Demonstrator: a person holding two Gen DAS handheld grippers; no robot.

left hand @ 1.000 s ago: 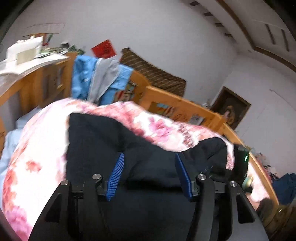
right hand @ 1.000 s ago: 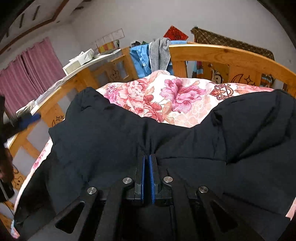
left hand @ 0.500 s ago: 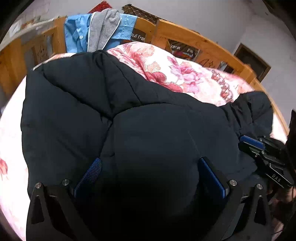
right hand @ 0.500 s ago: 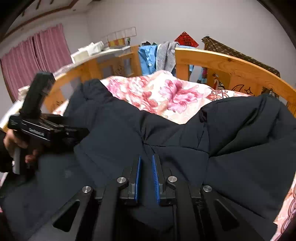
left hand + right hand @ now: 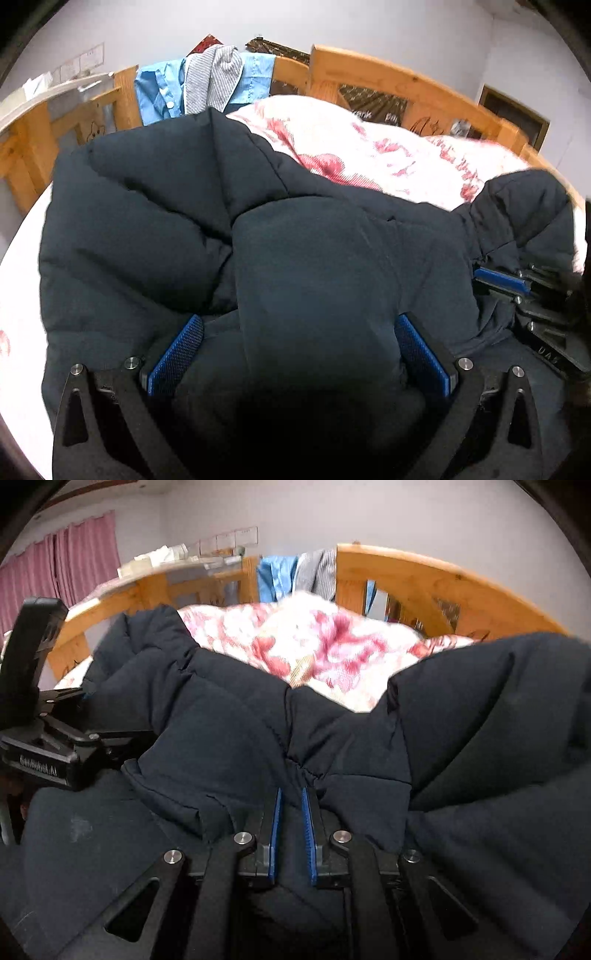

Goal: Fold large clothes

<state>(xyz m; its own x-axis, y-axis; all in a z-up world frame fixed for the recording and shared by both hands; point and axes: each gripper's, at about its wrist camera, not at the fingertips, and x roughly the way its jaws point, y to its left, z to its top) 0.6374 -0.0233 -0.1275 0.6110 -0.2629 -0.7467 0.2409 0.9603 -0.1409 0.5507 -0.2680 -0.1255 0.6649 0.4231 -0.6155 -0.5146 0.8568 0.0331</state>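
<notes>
The dark navy padded jacket [image 5: 155, 229] lies spread across the floral quilt [image 5: 369, 147] on a wooden-railed bed [image 5: 399, 79]. The left gripper [image 5: 299, 347] stands with its blue pads far apart, a folded part of the jacket lying loosely between them. To its right, the right gripper [image 5: 291, 812] has its pads nearly together, pinching a gathered seam of the jacket.

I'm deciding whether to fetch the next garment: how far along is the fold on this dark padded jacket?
Early to midway. Done: one panel of the dark padded jacket lies folded over its body on the floral quilt. In hand: the right gripper pinches a gathered seam; the left gripper stands wide open around the folded panel, not pressing it. Left: the rumpled far side isn't squared up yet.
</notes>
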